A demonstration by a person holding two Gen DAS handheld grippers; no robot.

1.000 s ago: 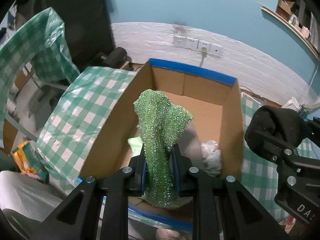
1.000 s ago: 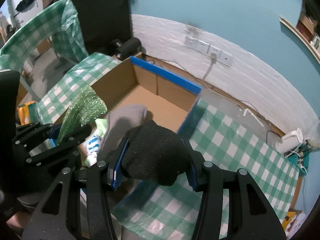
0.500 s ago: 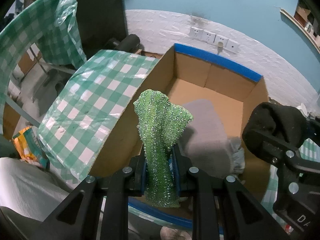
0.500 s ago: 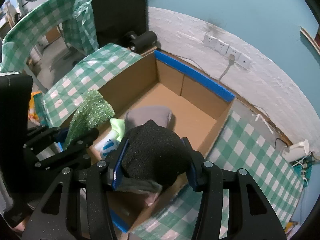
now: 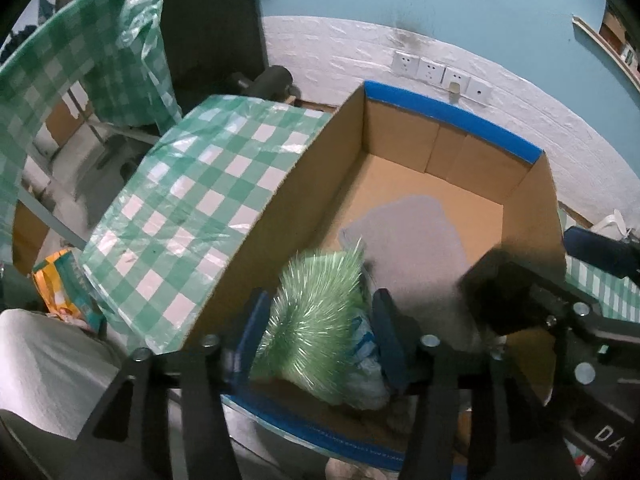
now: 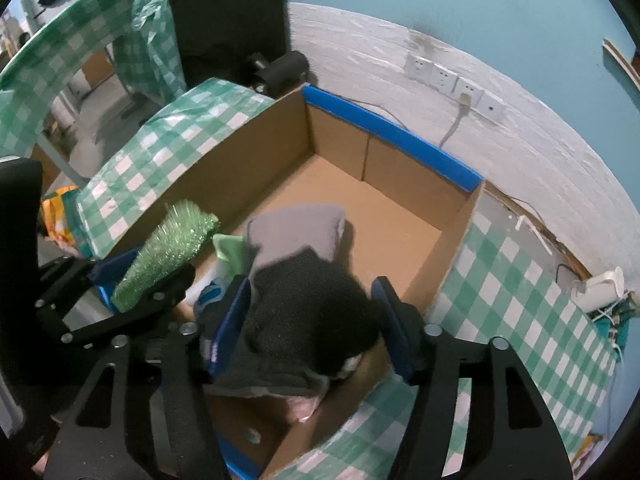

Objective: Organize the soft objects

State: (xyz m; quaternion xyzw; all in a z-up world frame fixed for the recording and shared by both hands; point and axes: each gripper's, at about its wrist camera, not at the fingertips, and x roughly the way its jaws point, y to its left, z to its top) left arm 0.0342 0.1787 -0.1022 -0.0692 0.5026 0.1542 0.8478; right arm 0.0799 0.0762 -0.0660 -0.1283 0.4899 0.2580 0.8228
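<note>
A cardboard box (image 5: 532, 216) with blue-taped rims stands open below both grippers. My left gripper (image 5: 322, 326) hangs over its near corner, jaws opening. The glittery green cloth (image 5: 316, 312) is blurred between the fingers with gaps on both sides, dropping onto other soft items. My right gripper (image 6: 312, 320) is also over the box, jaws opening, and the black cloth (image 6: 312, 312) sags loose between its pads. A folded grey cloth (image 6: 296, 228) lies on the box floor. From the right wrist, the left gripper (image 6: 152, 280) and green cloth (image 6: 172, 252) show at the left.
A green-and-white checked tablecloth (image 5: 192, 200) covers the table around the box. Wall sockets (image 6: 456, 84) and a plugged cable sit behind it. A black cylinder (image 6: 286, 70) lies past the far corner. A white appliance (image 6: 600, 288) stands at the right, an orange packet (image 5: 60, 280) at the left.
Both pairs of jaws have widened. The green cloth, upright and pinched before, has slipped down and blurs as it falls. The black cloth has spread out and sagged lower into the box.
</note>
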